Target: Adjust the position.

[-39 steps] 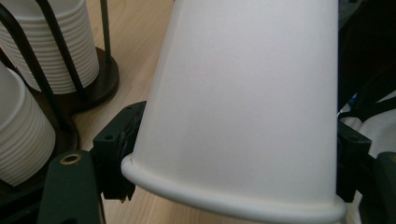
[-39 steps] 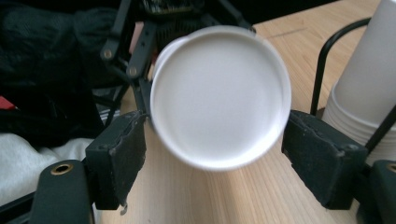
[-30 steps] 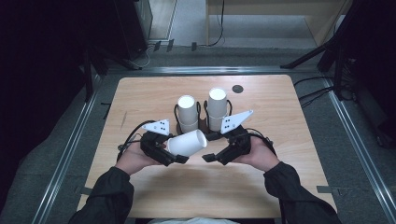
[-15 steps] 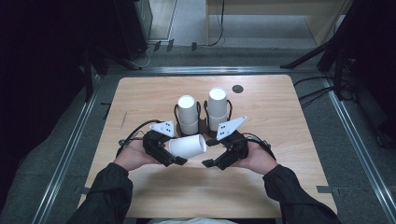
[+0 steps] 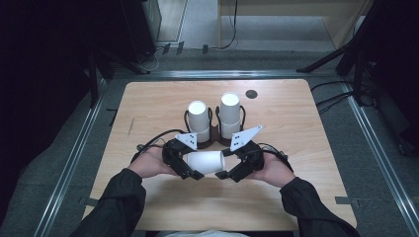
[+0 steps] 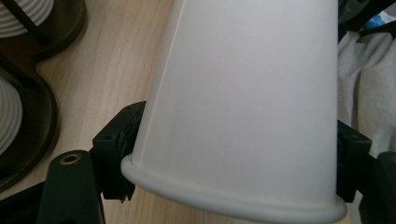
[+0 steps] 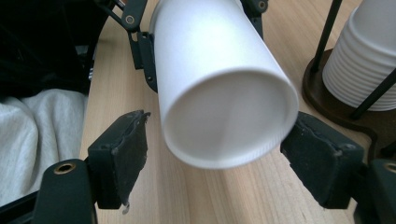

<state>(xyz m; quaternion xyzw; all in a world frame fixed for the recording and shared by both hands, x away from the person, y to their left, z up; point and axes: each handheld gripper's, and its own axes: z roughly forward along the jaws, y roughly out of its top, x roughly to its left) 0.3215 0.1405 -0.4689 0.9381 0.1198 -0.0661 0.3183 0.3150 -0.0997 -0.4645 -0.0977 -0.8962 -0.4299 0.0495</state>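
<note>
A white paper cup lies level above the table, between my two grippers. My left gripper is shut on the white paper cup just above its rolled rim, with a jaw on each side. My right gripper faces the closed base of the cup. Its jaws have just been closing with that base between them. Its left pad still stands a little off the cup wall, so my right gripper is open.
Two stacks of upside-down white cups stand in a dark wire holder just beyond my hands. The holder's base lies close to both grippers. A small black disc sits at the table's far right.
Both hands have drawn the cup a little toward the near edge and lower. The cup now lies more level. The right gripper's jaws have narrowed around its base.
</note>
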